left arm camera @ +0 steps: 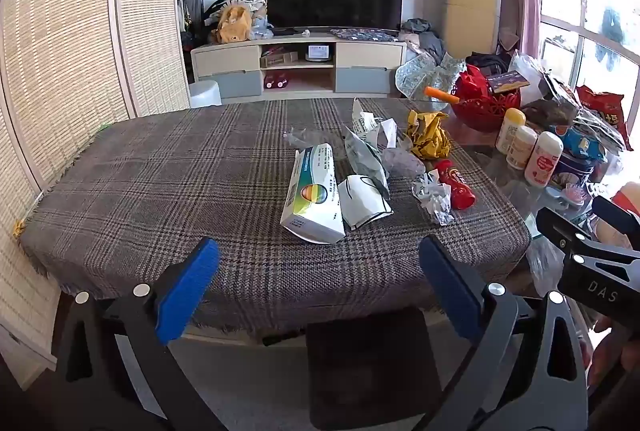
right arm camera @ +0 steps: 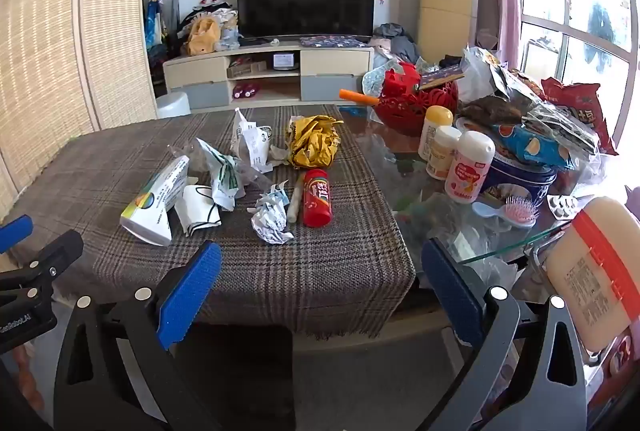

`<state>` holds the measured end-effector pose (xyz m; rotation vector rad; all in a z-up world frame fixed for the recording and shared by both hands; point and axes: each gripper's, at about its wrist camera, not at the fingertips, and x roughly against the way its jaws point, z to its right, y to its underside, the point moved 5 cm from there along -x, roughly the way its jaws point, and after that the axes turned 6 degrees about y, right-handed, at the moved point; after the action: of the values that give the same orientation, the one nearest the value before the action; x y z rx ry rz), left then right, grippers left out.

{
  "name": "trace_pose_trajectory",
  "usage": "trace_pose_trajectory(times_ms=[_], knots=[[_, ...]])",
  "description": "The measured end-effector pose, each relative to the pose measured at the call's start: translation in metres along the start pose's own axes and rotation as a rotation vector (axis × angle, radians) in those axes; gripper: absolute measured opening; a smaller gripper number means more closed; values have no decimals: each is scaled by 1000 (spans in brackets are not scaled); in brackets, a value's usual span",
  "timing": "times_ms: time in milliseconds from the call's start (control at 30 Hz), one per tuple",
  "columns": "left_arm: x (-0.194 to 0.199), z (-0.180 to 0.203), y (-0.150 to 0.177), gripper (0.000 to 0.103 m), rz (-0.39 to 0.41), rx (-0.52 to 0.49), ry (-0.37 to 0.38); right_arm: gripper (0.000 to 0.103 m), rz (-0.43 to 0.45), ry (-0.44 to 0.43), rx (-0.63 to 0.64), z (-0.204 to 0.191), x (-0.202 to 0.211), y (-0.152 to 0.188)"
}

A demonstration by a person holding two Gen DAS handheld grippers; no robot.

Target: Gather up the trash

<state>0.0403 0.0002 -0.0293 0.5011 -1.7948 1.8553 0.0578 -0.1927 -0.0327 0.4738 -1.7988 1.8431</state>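
Trash lies on the plaid tablecloth [left arm camera: 160, 191]: a white medicine box [left arm camera: 314, 191] [right arm camera: 156, 199], a white face mask [left arm camera: 364, 205] [right arm camera: 198, 209], crumpled paper [left arm camera: 434, 197] [right arm camera: 272, 217], a red snack tube [left arm camera: 456, 179] [right arm camera: 317, 197], a crumpled gold wrapper [left arm camera: 428, 135] [right arm camera: 314, 141] and torn paper wrappers [left arm camera: 370, 143] [right arm camera: 248, 143]. My left gripper [left arm camera: 320, 263] is open and empty, at the table's near edge in front of the box. My right gripper [right arm camera: 320, 271] is open and empty, near the cloth's front right corner.
The glass table part on the right holds white bottles [right arm camera: 468, 167], a red basket [right arm camera: 416, 99], a blue tin [right arm camera: 520, 179], snack bags [right arm camera: 576, 103], a pink hairbrush [right arm camera: 520, 211] and a cream jug [right arm camera: 592, 271]. A dark chair [left arm camera: 368, 363] stands below the table edge.
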Motion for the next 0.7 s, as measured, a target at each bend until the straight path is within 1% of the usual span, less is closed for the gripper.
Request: trace_pose_trajectory(times_ms=[200, 300, 367, 700], knots=[[-1, -1, 0, 95, 2, -8, -9, 100, -3, -4, -7, 2, 0, 0], [1, 6, 1, 95, 2, -8, -12, 100, -4, -8, -9, 2, 0, 0], [-2, 0, 1, 95, 0, -3, -8, 100, -4, -7, -9, 1, 1, -1], [-2, -1, 2, 95, -4, -2, -11, 100, -8, -12, -10, 3, -2, 2]])
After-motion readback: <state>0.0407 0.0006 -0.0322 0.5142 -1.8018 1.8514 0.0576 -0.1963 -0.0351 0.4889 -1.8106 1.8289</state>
